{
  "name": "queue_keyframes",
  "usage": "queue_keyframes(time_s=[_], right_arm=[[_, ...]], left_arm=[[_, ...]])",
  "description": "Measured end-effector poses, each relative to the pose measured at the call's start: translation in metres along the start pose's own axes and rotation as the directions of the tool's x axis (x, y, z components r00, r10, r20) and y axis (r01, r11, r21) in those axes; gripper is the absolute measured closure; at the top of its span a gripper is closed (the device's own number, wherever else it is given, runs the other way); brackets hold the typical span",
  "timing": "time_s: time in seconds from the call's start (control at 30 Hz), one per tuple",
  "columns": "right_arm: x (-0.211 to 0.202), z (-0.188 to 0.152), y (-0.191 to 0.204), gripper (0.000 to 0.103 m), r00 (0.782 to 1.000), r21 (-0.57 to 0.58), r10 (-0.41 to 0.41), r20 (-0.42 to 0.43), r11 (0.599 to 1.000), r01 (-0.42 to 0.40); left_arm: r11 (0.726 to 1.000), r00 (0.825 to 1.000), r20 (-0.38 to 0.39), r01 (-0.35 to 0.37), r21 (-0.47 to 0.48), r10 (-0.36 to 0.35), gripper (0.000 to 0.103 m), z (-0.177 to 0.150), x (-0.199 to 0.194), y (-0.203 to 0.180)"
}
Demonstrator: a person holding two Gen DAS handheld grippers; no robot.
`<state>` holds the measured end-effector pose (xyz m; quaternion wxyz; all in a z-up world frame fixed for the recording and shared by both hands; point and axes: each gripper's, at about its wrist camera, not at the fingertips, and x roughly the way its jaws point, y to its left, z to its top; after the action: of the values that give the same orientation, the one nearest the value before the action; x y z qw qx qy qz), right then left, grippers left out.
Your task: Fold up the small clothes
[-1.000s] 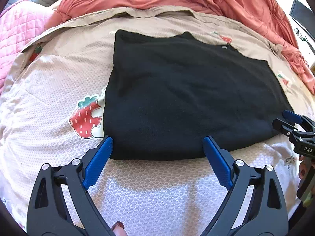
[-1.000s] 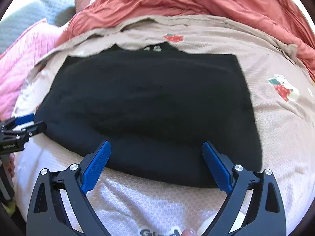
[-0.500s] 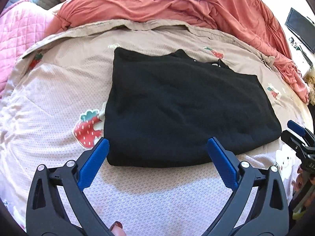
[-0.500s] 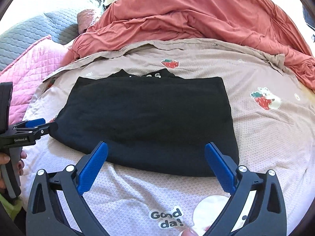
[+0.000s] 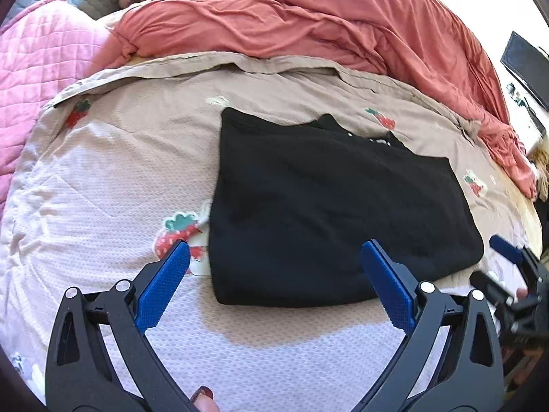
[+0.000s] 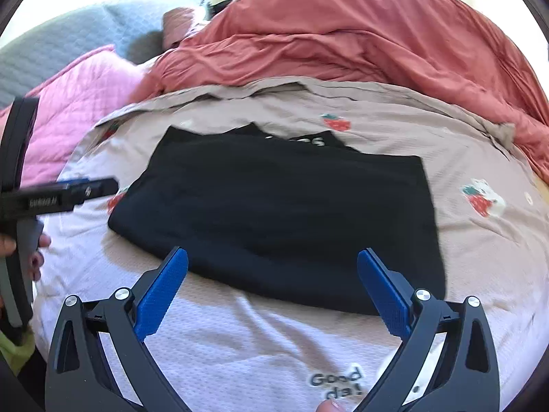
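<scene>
The left gripper [image 5: 274, 264] stands with its jaws wide apart and nothing between the blue pads; the jaws have just been opening. The black garment [image 5: 329, 213] lies flat on the beige bedspread [image 5: 113, 185] beyond the fingertips, its near left corner falling between the two pads in this view but not touching either. The right gripper [image 6: 272, 267] likewise stands with its jaws spread wide and empty, having just been opening, and the black garment [image 6: 274, 213] lies just beyond its pads, with the near folded edge running across the gap between them. Neither gripper contacts the cloth. The garment is folded into a roughly rectangular block with a thick, rounded near edge and smooth upper surface; at the far edge a neckline with white lettering shows past the top layer. It partly covers a strawberry print [image 5: 178, 237] on the bedspread. Behind the bedspread lies a rumpled coral duvet [image 5: 308, 24], with a pink quilt [image 5: 37, 68] to its left.
</scene>
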<state>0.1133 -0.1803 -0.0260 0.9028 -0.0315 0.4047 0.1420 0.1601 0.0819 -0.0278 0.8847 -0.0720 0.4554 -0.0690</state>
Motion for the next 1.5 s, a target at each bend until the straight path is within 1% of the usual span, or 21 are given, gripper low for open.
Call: queue_keyframes(time_s=[0.27,0.47,0.57,0.73,0.87,0.93,1.03,1.07,1.13,1.23,1.33,1.37,1.4,1.43,1.47,1.5], right_arm=[[0.017,0.0,0.043,0.004,0.999,-0.094,0.036,-0.01,0.995,-0.037],[0.037,-0.003,0.077,0.004,0.998,-0.167,0.055,-0.029,0.984,-0.06],[0.049,-0.006,0.093,0.004,0.998,-0.209,0.051,-0.04,0.976,-0.058],[0.068,-0.009,0.118,0.004,0.998,-0.283,0.039,-0.051,0.958,-0.052],[0.084,-0.01,0.134,0.004,0.998,-0.339,0.025,-0.061,0.94,-0.044],[0.092,-0.011,0.145,0.004,0.998,-0.374,0.018,-0.062,0.926,-0.041],[0.101,-0.012,0.159,0.004,0.998,-0.425,0.012,-0.062,0.905,-0.037],[0.104,-0.013,0.165,0.004,0.998,-0.443,0.006,-0.061,0.896,-0.032],[0.109,-0.013,0.175,0.005,0.999,-0.481,-0.003,-0.052,0.876,-0.023],[0.119,-0.012,0.187,0.005,0.999,-0.525,-0.033,-0.032,0.851,0.011],[0.128,-0.007,0.193,0.006,0.999,-0.541,-0.05,-0.015,0.84,0.034],[0.13,-0.006,0.194,0.007,0.998,-0.546,-0.056,-0.007,0.837,0.043],[0.132,-0.006,0.195,0.018,0.998,-0.555,-0.067,0.008,0.83,0.06],[0.134,-0.005,0.196,0.024,0.997,-0.564,-0.074,0.016,0.823,0.07],[0.135,-0.005,0.197,0.028,0.997,-0.577,-0.072,0.024,0.813,0.072],[0.135,-0.006,0.199,0.036,0.996,-0.587,-0.075,0.037,0.806,0.083]], left_arm=[[1.0,1.0,0.016,-0.007,-0.02,0.007,0.009,0.008,-0.001,0.013],[0.997,1.0,0.017,-0.011,-0.075,0.012,0.009,0.016,0.003,0.033],[0.994,1.0,-0.002,-0.014,-0.107,0.014,0.009,0.019,0.008,0.046],[0.983,0.999,-0.034,0.028,-0.183,-0.035,0.009,0.026,0.026,0.067],[0.971,0.997,-0.04,0.051,-0.234,-0.062,0.009,0.03,0.037,0.079],[0.963,0.996,-0.041,0.068,-0.262,-0.082,0.009,0.032,0.043,0.086],[0.943,0.994,-0.037,0.088,-0.322,-0.105,0.01,0.034,0.052,0.101],[0.929,0.993,-0.031,0.095,-0.359,-0.114,0.01,0.033,0.054,0.109],[0.909,0.991,-0.026,0.11,-0.402,-0.131,0.01,0.034,0.057,0.12],[0.891,0.989,-0.01,0.128,-0.436,-0.147,0.011,0.034,0.058,0.13],[0.872,0.984,0.003,0.158,-0.464,-0.176,0.011,0.034,0.061,0.136],[0.867,0.983,0.005,0.164,-0.471,-0.184,0.011,0.034,0.063,0.136],[0.865,0.982,0.004,0.169,-0.473,-0.189,0.011,0.034,0.065,0.135],[0.863,0.981,0.003,0.173,-0.474,-0.195,0.011,0.034,0.067,0.135],[0.863,0.98,0.001,0.177,-0.473,-0.2,0.011,0.034,0.07,0.132],[0.864,0.979,-0.002,0.181,-0.469,-0.206,0.011,0.034,0.072,0.13]])
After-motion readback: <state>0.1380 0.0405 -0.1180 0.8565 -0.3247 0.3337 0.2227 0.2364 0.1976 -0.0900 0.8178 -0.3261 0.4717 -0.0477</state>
